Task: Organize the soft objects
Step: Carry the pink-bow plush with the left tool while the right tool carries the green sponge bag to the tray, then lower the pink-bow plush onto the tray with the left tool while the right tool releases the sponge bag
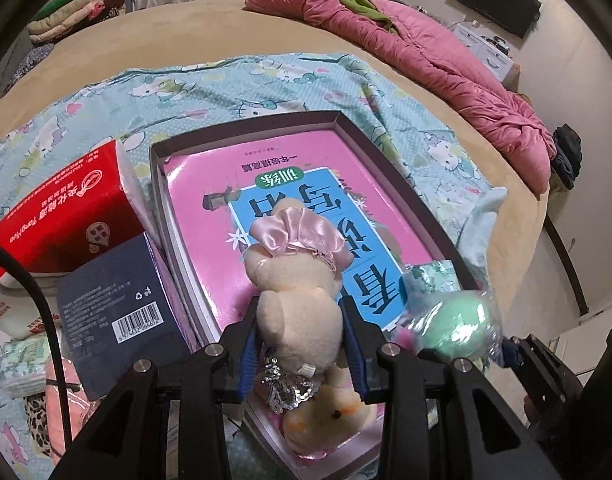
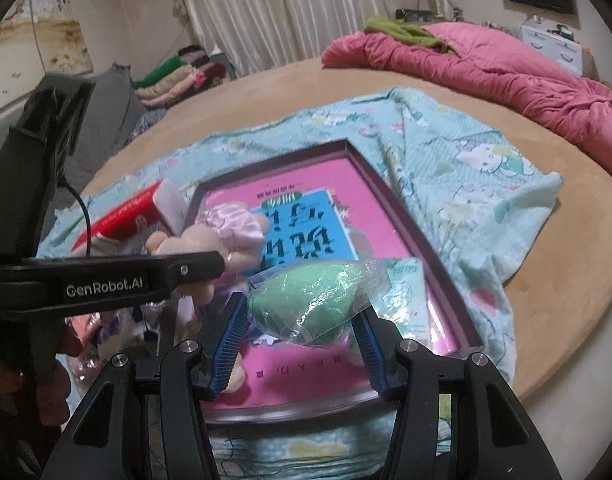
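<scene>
Left tongs (image 1: 302, 344): clamped on a cream plush toy (image 1: 302, 304), blue pads pressing its body from both sides. Toy's pink satin skirt (image 1: 298, 236) sticks out past the fingertips; its head and a silver sequin patch (image 1: 286, 390) sit on the near side of the pads. Toy hangs over the shallow dark tray (image 1: 242, 132), above the near half of it.

Right tongs (image 2: 298, 332): closed on a green sponge in clear plastic wrap (image 2: 310, 304); both blue pads touch the wrap. Sponge is also above the tray's near end, toward its right rim, just beside the plush toy.

Tray sits on a light-blue cartoon-print cloth (image 1: 210, 92) spread on the bed. A pink and blue book (image 1: 346, 184) lies flat inside the tray and fills most of its floor. A small pale-green packet (image 2: 410, 292) lies in the tray near its right rim.

Left of the tray, outside it: red tissue pack (image 1: 66, 212) and dark blue box with barcode (image 1: 118, 312), the box touching the tray wall.

Beyond the tray, far side of the bed: rumpled pink quilt (image 1: 438, 60).
</scene>
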Demonstrator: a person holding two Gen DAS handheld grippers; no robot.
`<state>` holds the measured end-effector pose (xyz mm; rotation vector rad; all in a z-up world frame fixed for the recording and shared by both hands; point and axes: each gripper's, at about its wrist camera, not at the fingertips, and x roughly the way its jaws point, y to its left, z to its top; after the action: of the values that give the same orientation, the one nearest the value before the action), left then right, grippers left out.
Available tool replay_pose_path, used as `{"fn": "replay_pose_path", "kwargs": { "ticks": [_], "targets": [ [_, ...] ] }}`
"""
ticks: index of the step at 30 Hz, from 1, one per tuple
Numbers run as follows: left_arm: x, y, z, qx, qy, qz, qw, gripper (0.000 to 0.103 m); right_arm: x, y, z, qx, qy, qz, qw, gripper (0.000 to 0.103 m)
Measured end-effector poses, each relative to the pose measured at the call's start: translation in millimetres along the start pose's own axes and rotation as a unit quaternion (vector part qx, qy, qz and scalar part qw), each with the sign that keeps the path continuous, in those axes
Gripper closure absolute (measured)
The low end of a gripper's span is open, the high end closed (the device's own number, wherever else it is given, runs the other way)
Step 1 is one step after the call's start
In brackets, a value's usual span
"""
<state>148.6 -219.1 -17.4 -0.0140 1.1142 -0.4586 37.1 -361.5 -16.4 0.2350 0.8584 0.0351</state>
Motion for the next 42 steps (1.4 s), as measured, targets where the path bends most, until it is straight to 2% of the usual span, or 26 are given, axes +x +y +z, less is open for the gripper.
{"fn": "replay_pose_path", "kwargs": {
  "ticks": [8,17,23,31,42],
  "targets": [
    [11,4,1,-0.004,0.011,0.001,0.9999,0.065,20,9,-5,-0.019,0.045,0.009,0.999,0.048],
    [15,4,-1,-0.002,0.015,0.002,0.9999,0.065,30,-2,-6,0.006,0.068,-0.006,0.998,0.047],
    [15,3,-2,0.004,0.014,0.004,0.9999,0.065,32,-8,-5,0.019,0.069,-0.03,0.997,0.047],
    [17,-1,-5,0.013,0.02,0.004,0.9997,0.065,29,-8,-5,0.021,0.064,-0.03,0.997,0.046],
    [18,0,-6,0.007,0.03,-0.011,0.9995,0.063,11,-11,0,0.034,0.021,-0.03,0.999,0.036]
  ]
}}
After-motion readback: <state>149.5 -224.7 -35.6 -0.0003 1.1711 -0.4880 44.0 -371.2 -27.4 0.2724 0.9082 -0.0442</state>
